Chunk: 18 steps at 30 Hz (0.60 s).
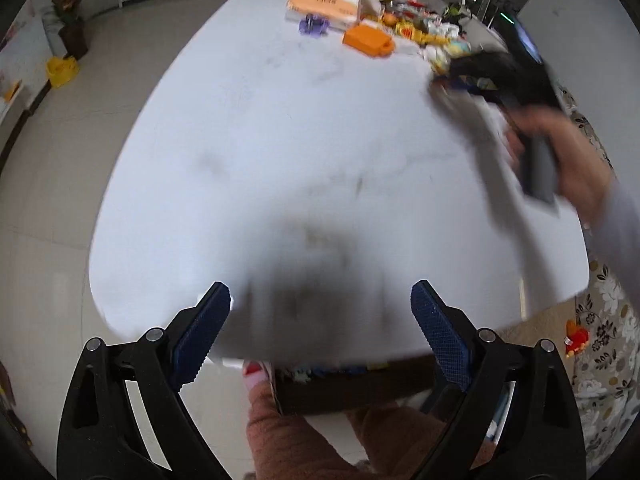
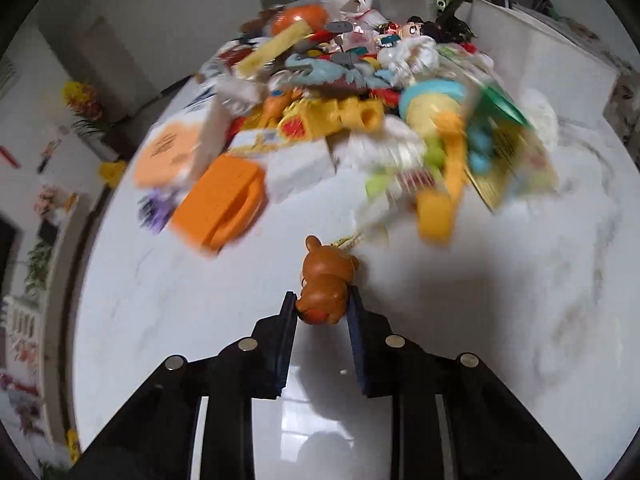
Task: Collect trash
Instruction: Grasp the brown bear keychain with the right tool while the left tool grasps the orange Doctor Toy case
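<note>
Two tongs over a white table (image 1: 280, 140): left gripper (image 1: 320, 312) spread wide, empty, poised above bare marble; right gripper (image 2: 323, 308) clenched on a brown bear toy (image 2: 325, 288), apparently pulled clear of the clutter pile (image 2: 340, 100) just beyond its tips.

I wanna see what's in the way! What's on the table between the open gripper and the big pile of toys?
Nothing: in the left wrist view, bare white tabletop stretches from the open left gripper to the colourful toy pile.
</note>
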Tool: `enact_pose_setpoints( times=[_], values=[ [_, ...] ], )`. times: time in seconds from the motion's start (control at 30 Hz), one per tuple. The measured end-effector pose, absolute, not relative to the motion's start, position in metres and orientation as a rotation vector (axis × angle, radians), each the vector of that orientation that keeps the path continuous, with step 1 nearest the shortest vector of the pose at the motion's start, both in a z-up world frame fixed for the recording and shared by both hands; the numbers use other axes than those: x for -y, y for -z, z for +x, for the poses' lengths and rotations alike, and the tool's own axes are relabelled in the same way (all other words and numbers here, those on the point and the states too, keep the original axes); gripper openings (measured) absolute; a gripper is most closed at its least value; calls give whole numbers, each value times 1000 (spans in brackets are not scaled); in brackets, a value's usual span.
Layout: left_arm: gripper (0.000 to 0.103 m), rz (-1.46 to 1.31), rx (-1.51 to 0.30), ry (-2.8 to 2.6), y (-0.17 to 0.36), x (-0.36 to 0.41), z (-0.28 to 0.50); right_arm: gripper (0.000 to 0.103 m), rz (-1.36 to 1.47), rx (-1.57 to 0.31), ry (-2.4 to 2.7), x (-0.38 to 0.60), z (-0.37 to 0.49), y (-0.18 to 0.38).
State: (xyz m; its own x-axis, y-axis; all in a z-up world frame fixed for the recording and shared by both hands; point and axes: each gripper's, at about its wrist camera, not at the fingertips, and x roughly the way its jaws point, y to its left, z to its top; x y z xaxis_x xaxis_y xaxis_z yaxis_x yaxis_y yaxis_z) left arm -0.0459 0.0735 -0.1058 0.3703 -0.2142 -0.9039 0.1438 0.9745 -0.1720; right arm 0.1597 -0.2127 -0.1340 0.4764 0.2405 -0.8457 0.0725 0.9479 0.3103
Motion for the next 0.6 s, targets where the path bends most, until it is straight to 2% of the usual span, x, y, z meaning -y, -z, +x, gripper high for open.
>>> enact_pose_setpoints(
  times=[0.13,0.3,0.6],
  values=[
    [90,-10,-1091,279,97,-55,8,25,368,-1079,-157,236,90,125],
    [90,118,-1005,395,107,6,106,25,462,-1080,-144,262,9,115],
    [90,203,-1089,395,151,61,247,25,579,-1010,-87,276,-55,87]
  ],
)
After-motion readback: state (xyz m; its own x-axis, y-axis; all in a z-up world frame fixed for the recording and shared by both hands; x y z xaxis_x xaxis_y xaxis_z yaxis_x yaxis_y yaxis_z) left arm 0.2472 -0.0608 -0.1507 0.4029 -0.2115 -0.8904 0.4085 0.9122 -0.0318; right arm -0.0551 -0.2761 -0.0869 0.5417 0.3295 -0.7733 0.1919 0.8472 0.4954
